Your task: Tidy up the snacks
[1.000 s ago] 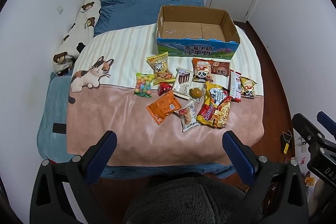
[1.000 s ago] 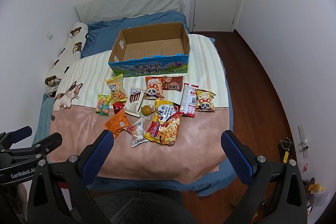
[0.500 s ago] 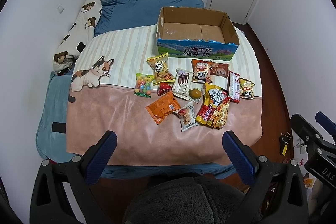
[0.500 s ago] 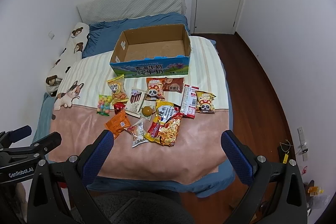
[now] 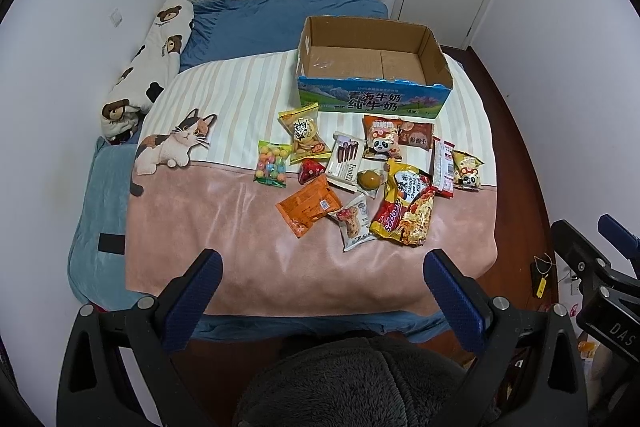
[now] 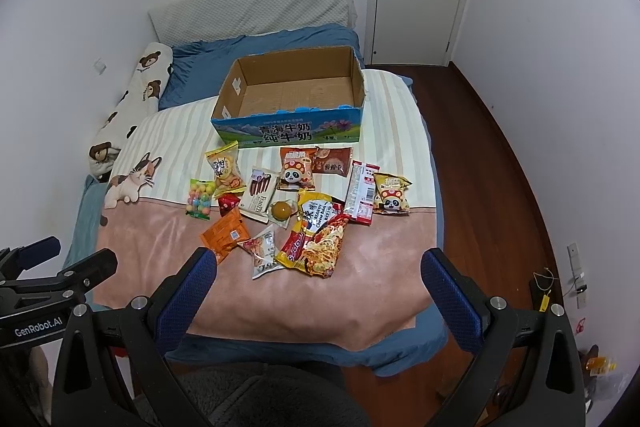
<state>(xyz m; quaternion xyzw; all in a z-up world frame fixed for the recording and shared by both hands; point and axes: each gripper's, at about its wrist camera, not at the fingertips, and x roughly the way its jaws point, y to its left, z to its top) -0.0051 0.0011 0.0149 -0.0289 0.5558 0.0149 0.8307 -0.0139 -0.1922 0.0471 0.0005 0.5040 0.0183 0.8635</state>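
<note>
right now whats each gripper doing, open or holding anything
Left gripper: open, holding nothing, above the bed's near edge.
Right gripper: open, holding nothing, also short of the snacks.

An open cardboard box (image 6: 290,95) sits at twelve o'clock on the bed (image 6: 168,227). Snack packets spread just below it; a noodle packet (image 6: 316,239) lies nearest the wide-spread right gripper (image 6: 318,267).
</note>
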